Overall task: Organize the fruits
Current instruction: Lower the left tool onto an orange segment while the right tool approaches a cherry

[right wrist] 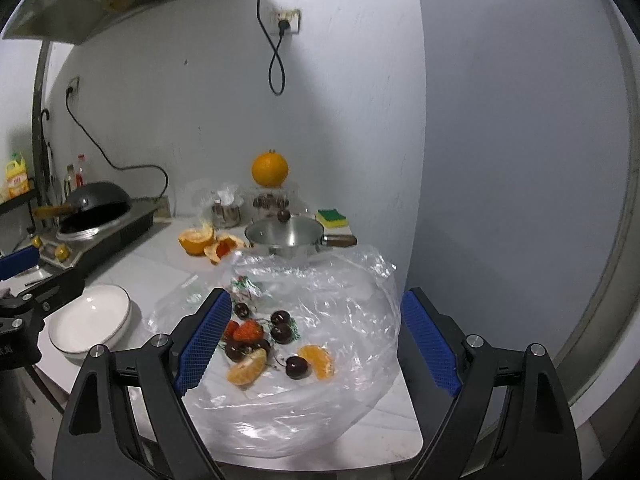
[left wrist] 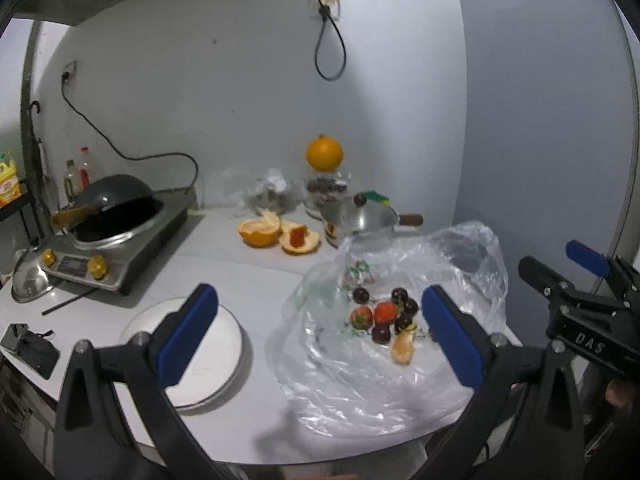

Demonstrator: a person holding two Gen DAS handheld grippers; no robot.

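Note:
A clear plastic bag (right wrist: 320, 408) lies spread on the white counter with fruit on it: strawberries (right wrist: 248, 330), dark cherries (right wrist: 298, 366) and two orange segments (right wrist: 246, 368). The same fruit pile (left wrist: 384, 314) shows in the left wrist view. An empty white plate (left wrist: 208, 364) sits left of the bag, also seen as the plate (right wrist: 90, 322). My left gripper (left wrist: 320, 334) hovers open above plate and bag. My right gripper (right wrist: 316, 344) is open over the fruit, holding nothing.
A whole orange (left wrist: 325, 153) rests on a jar at the back wall. Orange peels (left wrist: 278, 232) and a steel pot (right wrist: 286, 236) with a cherry on its lid stand behind the bag. A wok on a cooktop (left wrist: 112, 216) fills the left. The counter edge runs close in front.

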